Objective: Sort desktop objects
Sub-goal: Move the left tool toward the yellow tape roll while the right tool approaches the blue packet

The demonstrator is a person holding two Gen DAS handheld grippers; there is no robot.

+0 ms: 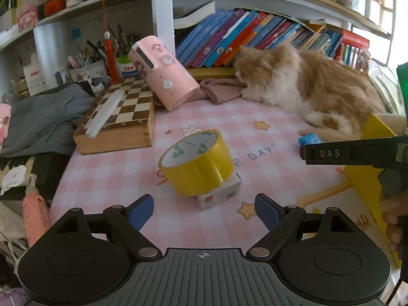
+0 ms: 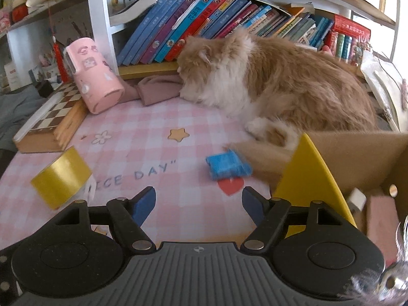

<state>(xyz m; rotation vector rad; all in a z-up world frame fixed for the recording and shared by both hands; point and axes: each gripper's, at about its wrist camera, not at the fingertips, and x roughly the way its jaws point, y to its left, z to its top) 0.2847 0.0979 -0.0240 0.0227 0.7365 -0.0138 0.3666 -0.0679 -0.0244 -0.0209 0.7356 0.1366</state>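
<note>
A yellow tape roll [image 1: 196, 162] leans tilted on a small white box [image 1: 220, 193] in the middle of the pink checked mat; it also shows in the right wrist view [image 2: 61, 177]. My left gripper [image 1: 204, 210] is open and empty, just short of the box. A small blue object [image 2: 227, 164] lies on the mat ahead of my right gripper [image 2: 199, 202], which is open and empty; it also shows in the left wrist view [image 1: 309, 139]. The right gripper's body shows in the left wrist view at the right edge.
A fluffy orange cat [image 2: 280, 84] lies at the back right. A cardboard box with a yellow flap [image 2: 313, 178] stands at the right, holding a few items. A chessboard box [image 1: 119, 119], a pink device [image 1: 163, 74], a folded cloth and shelved books are at the back.
</note>
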